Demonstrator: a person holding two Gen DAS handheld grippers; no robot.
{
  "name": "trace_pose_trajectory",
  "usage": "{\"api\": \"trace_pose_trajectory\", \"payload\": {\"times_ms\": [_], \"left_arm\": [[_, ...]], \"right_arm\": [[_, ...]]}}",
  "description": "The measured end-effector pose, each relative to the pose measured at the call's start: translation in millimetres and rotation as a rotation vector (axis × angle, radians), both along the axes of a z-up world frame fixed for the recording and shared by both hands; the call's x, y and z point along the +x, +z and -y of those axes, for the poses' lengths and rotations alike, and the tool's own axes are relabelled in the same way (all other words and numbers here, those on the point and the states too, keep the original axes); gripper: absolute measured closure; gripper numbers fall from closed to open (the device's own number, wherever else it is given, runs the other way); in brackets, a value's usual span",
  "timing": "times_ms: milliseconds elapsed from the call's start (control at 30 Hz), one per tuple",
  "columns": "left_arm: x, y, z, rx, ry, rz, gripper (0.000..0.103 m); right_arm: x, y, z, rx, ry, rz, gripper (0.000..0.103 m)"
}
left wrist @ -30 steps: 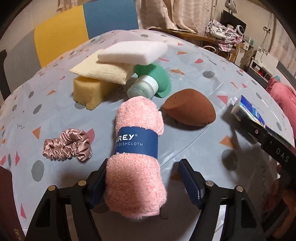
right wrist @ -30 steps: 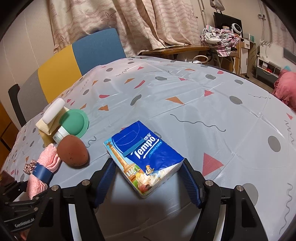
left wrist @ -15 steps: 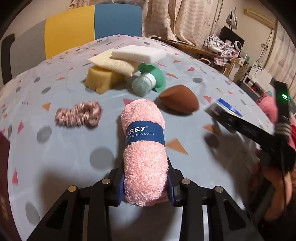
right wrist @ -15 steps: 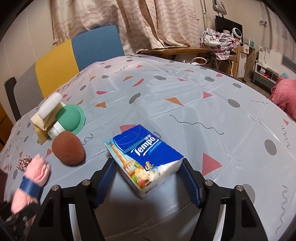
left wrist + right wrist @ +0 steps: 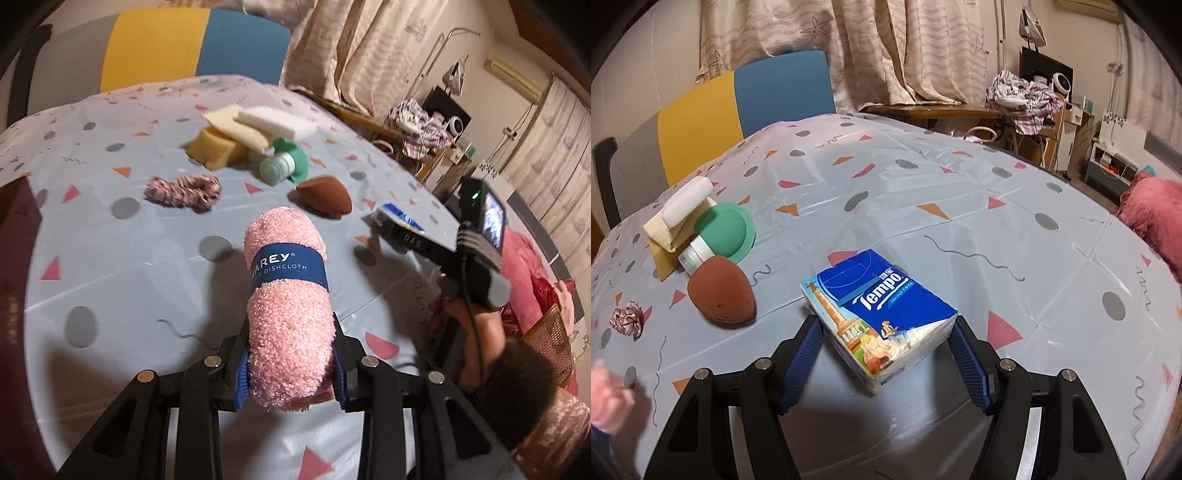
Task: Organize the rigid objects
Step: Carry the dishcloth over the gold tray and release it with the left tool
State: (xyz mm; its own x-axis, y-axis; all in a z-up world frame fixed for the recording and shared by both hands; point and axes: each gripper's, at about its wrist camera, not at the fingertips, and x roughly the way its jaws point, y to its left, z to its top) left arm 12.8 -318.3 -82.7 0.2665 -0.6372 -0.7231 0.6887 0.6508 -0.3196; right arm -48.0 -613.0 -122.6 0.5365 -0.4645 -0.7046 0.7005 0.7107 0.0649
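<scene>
Currently my left gripper (image 5: 291,363) is clamped on the near end of the rolled pink terry dishcloth with its blue paper band (image 5: 290,295), jaws having just closed in, roll lifted clear of the patterned grey tablecloth (image 5: 122,280). My right gripper (image 5: 886,354) sits half open, pads against both sides of the blue Tempo tissue pack (image 5: 877,314), which rests on the cloth. Further out: brown egg-shaped sponge (image 5: 325,194), pink satin scrunchie (image 5: 183,190), green-capped bottle (image 5: 282,166), then stacked yellow and white sponges (image 5: 243,134). Judgement: early; items ungrouped. No container in view.
</scene>
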Motion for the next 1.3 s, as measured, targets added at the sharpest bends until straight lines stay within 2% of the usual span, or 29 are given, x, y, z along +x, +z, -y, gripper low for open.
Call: {"api": "trace_pose_trajectory", "payload": {"times_ms": [200,667,967,1067,1300], "left_arm": [[-4.6,19.9,-33.2,-0.029,0.054,0.055,0.069],[3.7,40.2,-121.9,-0.062,0.243,0.103,0.069],[12.4,42.3,-195.6,-0.07,0.429,0.121,0.069],[19.4,37.8,-219.0,-0.055,0.499,0.112,0.069],[38.2,12.4,-261.3,-0.001,0.621,0.022,0.068]], "right_arm": [[3.8,4.9,-8.9,-0.05,0.02,-0.013,0.035],[7.8,7.7,-18.3,-0.096,0.051,-0.033,0.036],[11.8,10.1,-26.7,-0.136,0.075,-0.05,0.037],[13.8,9.3,-28.2,-0.142,0.078,-0.065,0.037],[14.4,11.1,-34.3,-0.17,0.09,-0.074,0.037]]}}
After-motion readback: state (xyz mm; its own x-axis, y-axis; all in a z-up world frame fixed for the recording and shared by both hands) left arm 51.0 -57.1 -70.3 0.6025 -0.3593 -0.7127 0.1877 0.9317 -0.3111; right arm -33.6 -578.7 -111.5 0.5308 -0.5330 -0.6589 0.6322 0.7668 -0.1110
